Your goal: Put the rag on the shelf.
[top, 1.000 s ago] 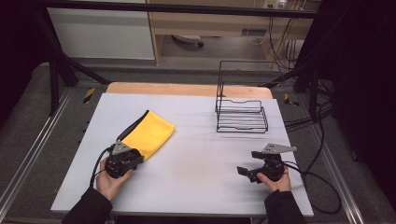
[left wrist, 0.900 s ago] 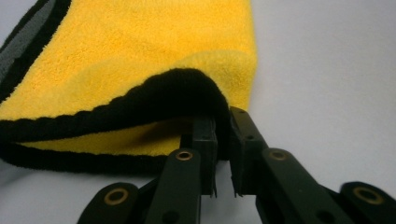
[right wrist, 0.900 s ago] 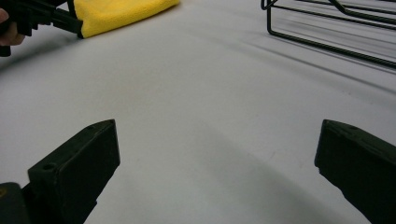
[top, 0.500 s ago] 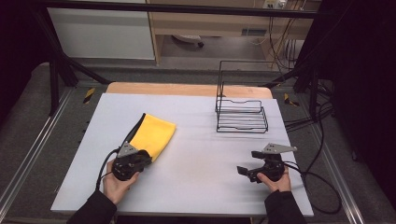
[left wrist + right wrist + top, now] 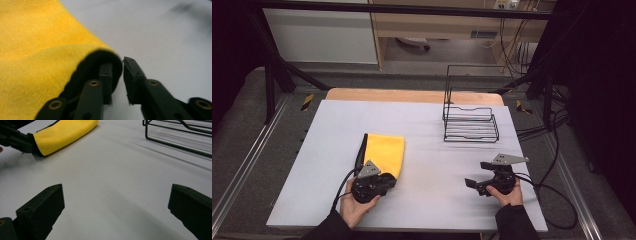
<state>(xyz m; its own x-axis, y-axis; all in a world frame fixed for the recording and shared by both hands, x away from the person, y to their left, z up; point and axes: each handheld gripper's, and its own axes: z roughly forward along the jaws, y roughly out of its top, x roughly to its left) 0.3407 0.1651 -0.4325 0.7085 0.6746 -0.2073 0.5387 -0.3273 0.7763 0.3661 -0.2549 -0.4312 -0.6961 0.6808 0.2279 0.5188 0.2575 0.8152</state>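
Grey-white matting covers the surface (image 5: 427, 150), with a wooden strip along its far edge and a dark floor and cabinets beyond. Nearest me, my left claw (image 5: 384, 179) sits at the near corner of the folded yellow cloth (image 5: 384, 152); since a second ago the cloth has been drawn toward the near side and turned so its long axis runs away from me, black underside showing along its left edge. The jaws have just been opening. In the left gripper view one pad (image 5: 106, 75) lies tucked under the black hem of the cloth (image 5: 37, 50) while the other jaw stands clear of it with bare matting in the gap, so I judge the corner released rather than pinched, the drag apparently finished. My right claw (image 5: 475, 184) rests on the near right, jaws spread wide and empty, unmoved. Its own view shows what the high view cannot: the cloth's rolled edge (image 5: 65, 132) seen low from the side, and my left claw (image 5: 25, 145) at its corner. Farthest off stands the black wire rack (image 5: 470, 122), untouched.
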